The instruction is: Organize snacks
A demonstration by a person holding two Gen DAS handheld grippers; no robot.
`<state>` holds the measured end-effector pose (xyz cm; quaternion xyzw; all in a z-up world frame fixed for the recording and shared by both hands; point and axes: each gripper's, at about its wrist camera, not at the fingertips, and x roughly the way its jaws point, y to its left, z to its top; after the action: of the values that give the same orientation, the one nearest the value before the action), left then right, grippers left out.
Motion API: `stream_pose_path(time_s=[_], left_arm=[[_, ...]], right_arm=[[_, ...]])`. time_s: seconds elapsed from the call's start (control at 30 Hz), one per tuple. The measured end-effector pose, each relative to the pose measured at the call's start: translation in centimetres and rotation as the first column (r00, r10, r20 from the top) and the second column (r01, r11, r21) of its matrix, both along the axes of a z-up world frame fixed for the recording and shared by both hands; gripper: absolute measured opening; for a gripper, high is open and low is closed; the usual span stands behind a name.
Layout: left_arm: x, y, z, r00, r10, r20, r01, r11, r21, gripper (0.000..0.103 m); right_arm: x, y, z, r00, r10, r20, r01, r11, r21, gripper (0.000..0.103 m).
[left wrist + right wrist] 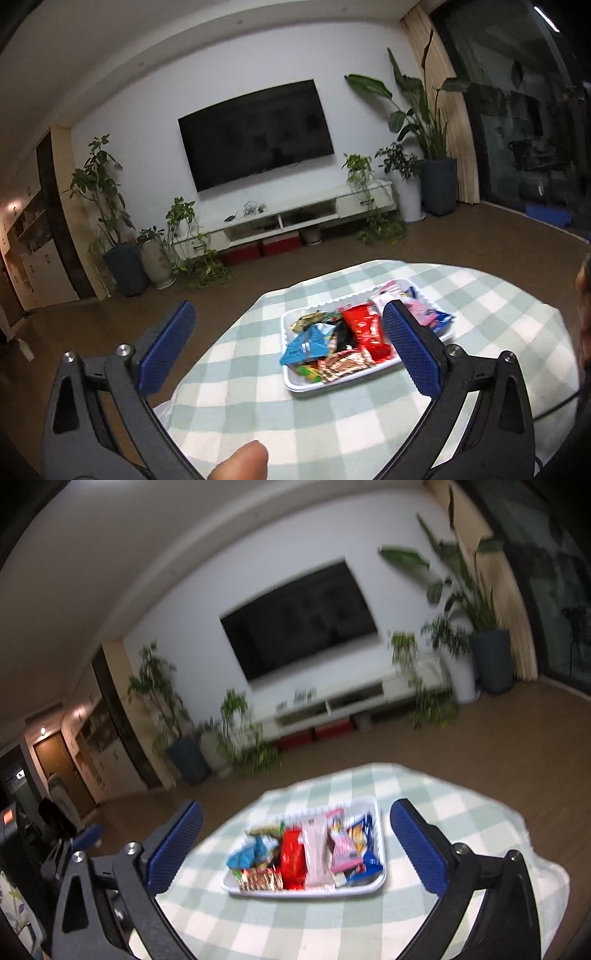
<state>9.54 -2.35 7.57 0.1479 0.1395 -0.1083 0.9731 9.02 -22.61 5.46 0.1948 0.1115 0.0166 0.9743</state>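
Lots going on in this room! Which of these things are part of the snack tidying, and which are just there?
Part of the job:
white tray
snack packets
left gripper, open
right gripper, open

Just there:
checked tablecloth
television
potted plants
white TV cabinet
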Motion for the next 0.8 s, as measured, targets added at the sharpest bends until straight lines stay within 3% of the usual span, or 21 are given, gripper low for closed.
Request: stream_pose_path(time_s=[0.17,0.27,0.37,0.53,0.7,0.8], left_arm=[[-3.1,0.4,0.9,1.000,0.031,0.006,-0.031,0.999,-0.044,0.103],[-3.9,1.4,1.3,0.996,0.078,-0.038,-0.081,0.992,-0.093,0.103],[-4.6,2.4,1.1,0.993,0.087,-0.080,-0.097,0.986,-0.132,0.103],[-5.5,3.4,-0.8,0.986,0.091,-0.142,-0.110,0.986,-0.128,0.103],[-5.8,4.0,-3.1,0.971,0.097,-0.217,-0.125,0.985,-0.120,0.103],[-5.6,4.5,-4.4,0.960,0.096,-0.264,-0.133,0.983,-0.125,0.103]], right_arm=[[-5.3,1.1,2.2,0.967,-0.131,0.219,0.146,0.988,-0.053,0.103],[-6.9,1.7,2.5,0.951,-0.173,0.257,0.199,0.977,-0.078,0.103],[-6.9,1.9,1.9,0.973,-0.124,0.197,0.144,0.985,-0.092,0.103],[-5.7,2.7,-0.5,0.999,-0.020,0.043,0.025,0.995,-0.099,0.103],[-4.2,2.9,-4.0,0.988,-0.023,-0.153,0.013,0.998,-0.066,0.103],[-4.1,2.8,-5.8,0.976,-0.035,-0.217,0.025,0.999,-0.046,0.103]])
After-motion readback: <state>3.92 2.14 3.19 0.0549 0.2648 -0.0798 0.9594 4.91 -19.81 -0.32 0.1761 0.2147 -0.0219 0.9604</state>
